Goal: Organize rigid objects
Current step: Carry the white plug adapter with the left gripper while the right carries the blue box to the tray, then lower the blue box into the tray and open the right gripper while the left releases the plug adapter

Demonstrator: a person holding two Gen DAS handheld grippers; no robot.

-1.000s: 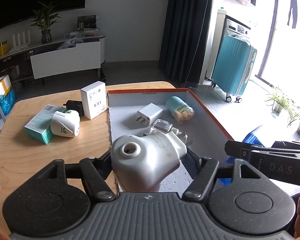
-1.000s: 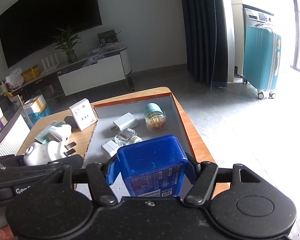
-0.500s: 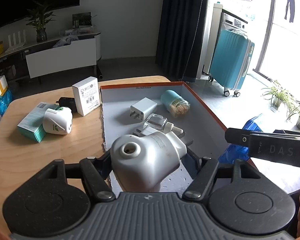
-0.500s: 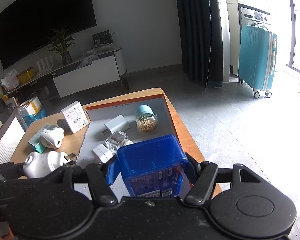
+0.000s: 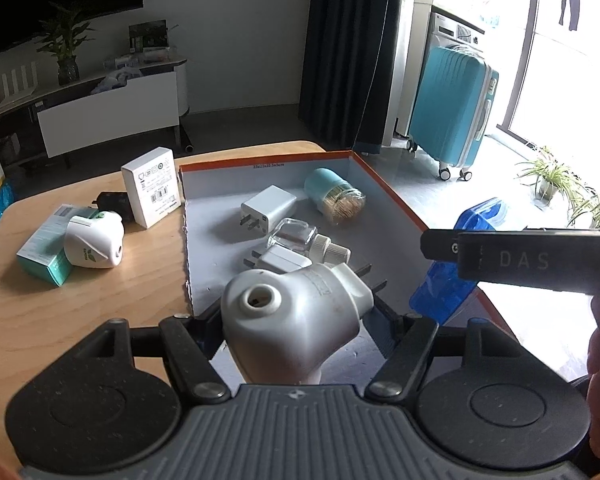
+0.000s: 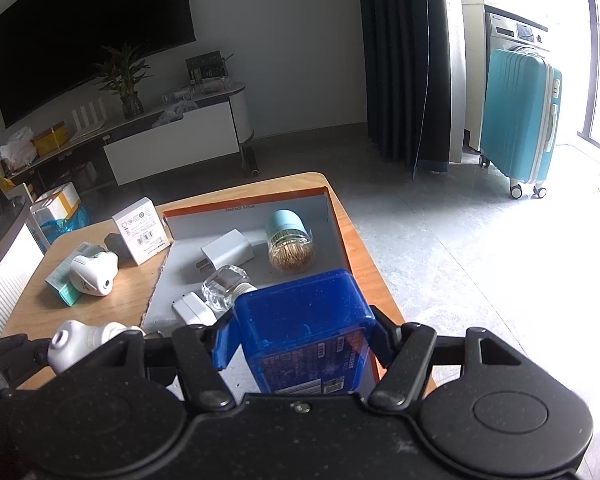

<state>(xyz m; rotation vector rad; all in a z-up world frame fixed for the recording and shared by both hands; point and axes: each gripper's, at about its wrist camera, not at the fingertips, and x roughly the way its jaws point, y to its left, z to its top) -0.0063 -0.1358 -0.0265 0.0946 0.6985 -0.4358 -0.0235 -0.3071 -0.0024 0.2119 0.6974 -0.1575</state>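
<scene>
My left gripper (image 5: pixel 296 320) is shut on a white plug-in device (image 5: pixel 292 320) and holds it above the near edge of the grey, orange-rimmed box (image 5: pixel 220 208). My right gripper (image 6: pixel 300 332) is shut on a blue plastic case (image 6: pixel 304 332) above the box's near right corner; the case also shows in the left wrist view (image 5: pixel 456 264). In the box lie a white charger (image 5: pixel 268 208), a toothpick jar with a teal lid (image 5: pixel 334 196), a clear glass bottle (image 5: pixel 296 236) and a small white plug (image 5: pixel 280 260).
On the wooden table (image 5: pixel 80 304) left of the box lie a white box (image 5: pixel 152 192), a black adapter (image 5: pixel 112 204), a second white plug-in device (image 5: pixel 96 240) and a teal carton (image 5: pixel 44 252). A teal suitcase (image 5: pixel 452 108) stands on the floor beyond.
Both grippers have pulled back and risen a little with their objects; the box and table items look farther off. The right gripper now reaches further into the left wrist view.
</scene>
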